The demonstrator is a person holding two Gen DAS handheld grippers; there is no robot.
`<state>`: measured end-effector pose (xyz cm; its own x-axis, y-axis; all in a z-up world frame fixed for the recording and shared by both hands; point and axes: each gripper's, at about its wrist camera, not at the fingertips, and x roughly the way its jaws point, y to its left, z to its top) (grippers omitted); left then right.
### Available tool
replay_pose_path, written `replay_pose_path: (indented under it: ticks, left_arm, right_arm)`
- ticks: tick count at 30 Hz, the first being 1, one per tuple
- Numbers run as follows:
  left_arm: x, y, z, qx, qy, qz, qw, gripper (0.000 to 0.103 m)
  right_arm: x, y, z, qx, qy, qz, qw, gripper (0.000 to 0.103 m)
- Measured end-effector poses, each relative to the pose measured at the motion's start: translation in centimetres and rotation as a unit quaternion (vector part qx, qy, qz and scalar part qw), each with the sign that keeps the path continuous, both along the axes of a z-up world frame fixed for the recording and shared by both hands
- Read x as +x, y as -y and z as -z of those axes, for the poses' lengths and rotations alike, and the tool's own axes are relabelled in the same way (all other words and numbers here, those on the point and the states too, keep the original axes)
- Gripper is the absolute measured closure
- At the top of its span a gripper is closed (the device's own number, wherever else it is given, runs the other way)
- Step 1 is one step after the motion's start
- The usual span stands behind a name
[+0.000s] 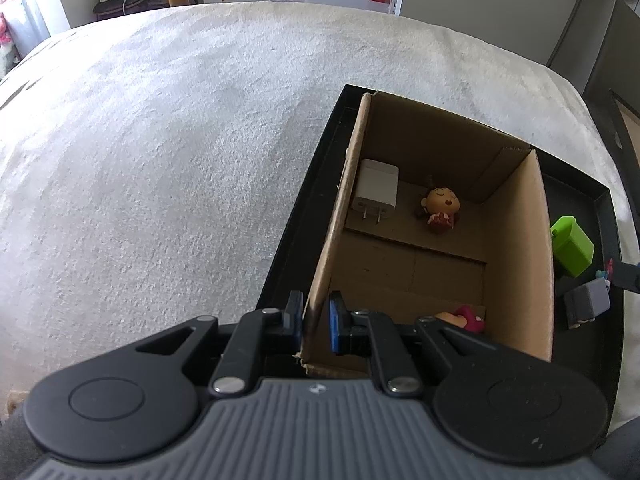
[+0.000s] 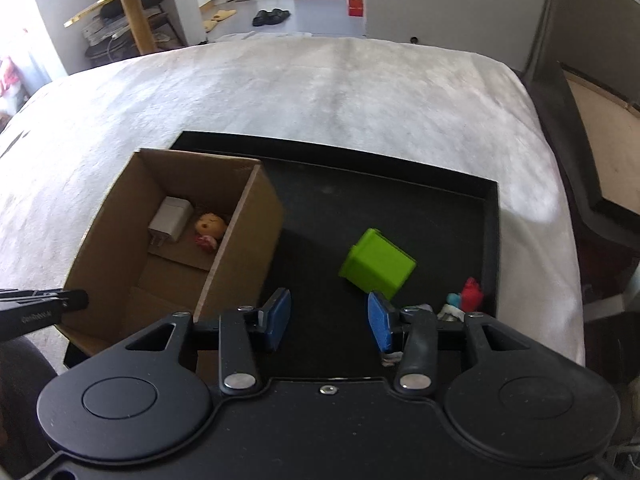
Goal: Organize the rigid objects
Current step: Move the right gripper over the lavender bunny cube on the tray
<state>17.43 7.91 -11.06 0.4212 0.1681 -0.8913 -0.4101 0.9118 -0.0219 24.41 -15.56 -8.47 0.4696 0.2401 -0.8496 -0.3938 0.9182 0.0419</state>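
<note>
A cardboard box (image 1: pixel 516 240) stands in a black tray (image 1: pixel 304 196). It holds a white charger (image 1: pixel 376 190), a small doll (image 1: pixel 440 208) and a pink figure (image 1: pixel 468 318). My left gripper (image 1: pixel 315 320) is shut on the box's left wall near its front corner. In the right wrist view the box (image 2: pixel 240 240) is at left, and a green cube (image 2: pixel 378 264) lies on the tray (image 2: pixel 490 240). My right gripper (image 2: pixel 329 318) is open and empty above the tray, just in front of the cube. A red and blue toy (image 2: pixel 468 296) lies at right.
The tray sits on a white fuzzy cloth (image 1: pixel 160 140). A grey block (image 1: pixel 588 306) and the green cube (image 1: pixel 572 246) lie right of the box. A dark chair (image 2: pixel 592 120) stands at right. Furniture and slippers (image 2: pixel 270 17) lie beyond.
</note>
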Motion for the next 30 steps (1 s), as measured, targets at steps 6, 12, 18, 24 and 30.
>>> replay_pose_path:
  ticks: [6,12,18,24,30]
  left_arm:
    - [0.1,0.2,0.0,0.009,-0.003,0.002,1.0,0.091]
    - [0.2,0.5,0.0,0.019,-0.005,0.004,0.9998,0.091]
    - [0.3,0.7,0.0,0.029,-0.008,0.004,0.9995,0.091]
    - [0.5,0.9,0.1,0.037,-0.015,0.006,0.9992,0.091]
    - [0.7,1.0,0.3,0.041,-0.019,0.007,0.9989,0.091]
  right_arm:
    - [0.5,2.7,0.4,0.011,-0.009,0.028,1.0,0.059]
    - [1.0,4.8,1.2,0.015,-0.016,0.05,0.999,0.059]
    - [1.5,5.7,2.1,0.018,-0.027,0.05,0.998,0.053]
    - [2.0,5.4,3.6,0.009,-0.043,0.032,0.999,0.049]
    - [2.6,4.9,5.3,-0.003,-0.061,0.021,0.998,0.049]
